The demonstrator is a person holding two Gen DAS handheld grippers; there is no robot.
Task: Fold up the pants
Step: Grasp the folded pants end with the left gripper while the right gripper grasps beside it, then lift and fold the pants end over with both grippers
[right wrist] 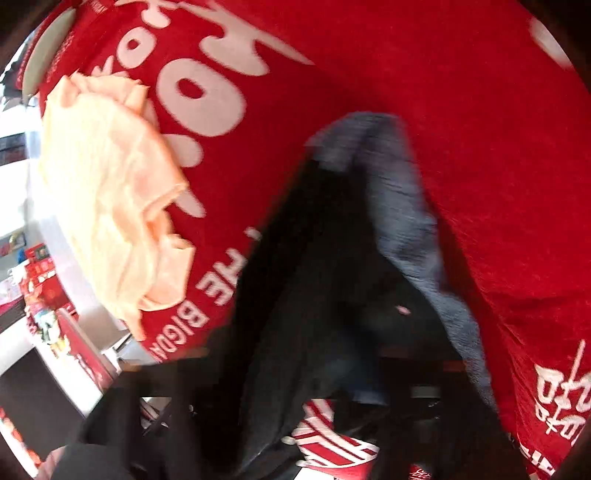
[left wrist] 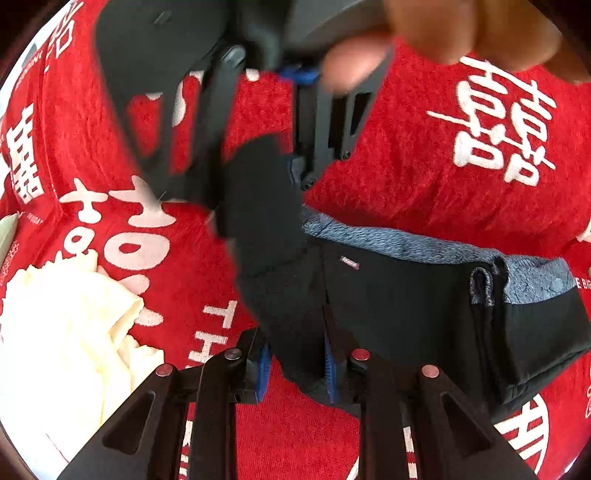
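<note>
Red printed cloth (left wrist: 406,177) covers surface; black pants (left wrist: 406,314), cream garment (left wrist: 62,332) on it.

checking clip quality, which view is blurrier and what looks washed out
Right wrist view: blurrier, motion-smeared across the black pants and its own right gripper. Left wrist view: left gripper and pants sharp, but the right gripper above and the hand holding it are smeared; the cream cloth is blown out, edges bowed by fisheye.
</note>
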